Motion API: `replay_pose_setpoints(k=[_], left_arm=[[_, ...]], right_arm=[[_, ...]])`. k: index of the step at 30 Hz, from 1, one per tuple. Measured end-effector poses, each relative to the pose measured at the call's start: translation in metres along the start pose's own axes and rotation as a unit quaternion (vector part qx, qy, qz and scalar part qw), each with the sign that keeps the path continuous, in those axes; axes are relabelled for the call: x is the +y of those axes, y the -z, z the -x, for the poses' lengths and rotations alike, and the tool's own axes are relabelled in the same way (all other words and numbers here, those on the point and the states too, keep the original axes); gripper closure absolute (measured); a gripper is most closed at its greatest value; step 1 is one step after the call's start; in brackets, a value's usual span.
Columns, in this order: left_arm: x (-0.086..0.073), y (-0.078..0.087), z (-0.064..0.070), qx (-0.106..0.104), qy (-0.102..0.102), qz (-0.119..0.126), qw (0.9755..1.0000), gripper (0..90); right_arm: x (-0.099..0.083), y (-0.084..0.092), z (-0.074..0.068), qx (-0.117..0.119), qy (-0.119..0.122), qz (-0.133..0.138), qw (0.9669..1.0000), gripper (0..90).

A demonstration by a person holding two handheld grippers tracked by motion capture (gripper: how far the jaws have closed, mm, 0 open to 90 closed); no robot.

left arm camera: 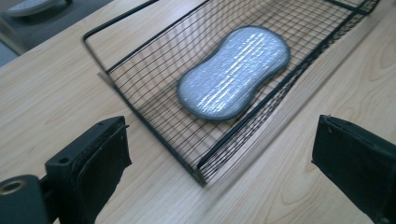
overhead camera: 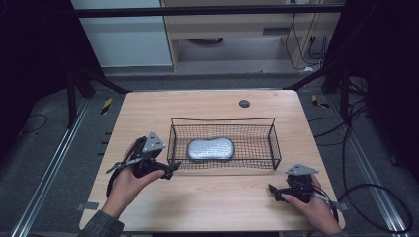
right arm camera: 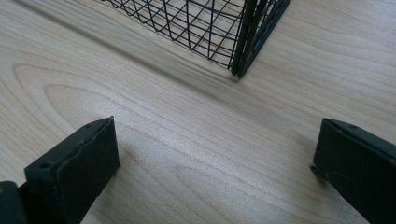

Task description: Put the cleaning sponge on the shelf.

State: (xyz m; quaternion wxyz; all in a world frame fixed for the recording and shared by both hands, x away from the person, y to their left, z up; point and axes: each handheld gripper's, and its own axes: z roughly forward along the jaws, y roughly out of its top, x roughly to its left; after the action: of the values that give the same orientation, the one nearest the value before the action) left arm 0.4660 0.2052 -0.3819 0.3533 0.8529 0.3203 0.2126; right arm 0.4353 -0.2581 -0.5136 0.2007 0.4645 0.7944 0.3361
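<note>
A black wire basket (overhead camera: 222,119) stands in the middle of the wooden table (overhead camera: 207,202). A silver-grey, peanut-shaped pad (overhead camera: 210,149) lies flat on its floor, left of centre. My left gripper (overhead camera: 163,163) is at the basket's near left corner, open and holding nothing. In the left gripper view the jaws of this gripper (left arm camera: 224,135) stand wide apart, with the basket (left arm camera: 154,107) corner and the pad (left arm camera: 233,72) ahead. My right gripper (overhead camera: 284,187) rests near the table's front right, open and empty. In the right gripper view that gripper (right arm camera: 217,135) faces bare wood, the basket (right arm camera: 245,37) corner beyond.
A small dark round grommet (overhead camera: 244,103) sits in the table near its far edge. Bare wood runs along the front between the two hands. Cables (overhead camera: 365,197) lie on the floor to the right, and black frame legs (overhead camera: 99,79) stand beyond the far corners.
</note>
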Motion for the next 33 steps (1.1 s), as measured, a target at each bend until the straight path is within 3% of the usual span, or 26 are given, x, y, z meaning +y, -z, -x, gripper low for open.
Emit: replay_pose_setpoints(k=[7, 21, 25, 33], left_arm=[[-0.023, 0.005, -0.019, 0.026, 0.029, -0.002, 0.9992, 3.5], [-0.067, -0.009, -0.048, 0.042, 0.083, -0.036, 0.9950, 3.4], [-0.079, -0.015, -0.053, 0.044, 0.096, -0.044, 0.9934, 3.6], [-0.094, -0.025, -0.056, 0.048, 0.104, -0.064, 0.9913, 3.6]], right_arm=[[0.000, 0.000, 0.000, 0.000, 0.000, 0.001, 1.0000, 0.4], [0.000, 0.000, 0.000, 0.000, -0.001, 0.000, 1.0000, 0.5], [0.000, 0.000, 0.000, 0.000, 0.000, 0.000, 1.0000, 0.4], [0.000, 0.000, 0.000, 0.000, 0.000, 0.000, 1.0000, 0.4]])
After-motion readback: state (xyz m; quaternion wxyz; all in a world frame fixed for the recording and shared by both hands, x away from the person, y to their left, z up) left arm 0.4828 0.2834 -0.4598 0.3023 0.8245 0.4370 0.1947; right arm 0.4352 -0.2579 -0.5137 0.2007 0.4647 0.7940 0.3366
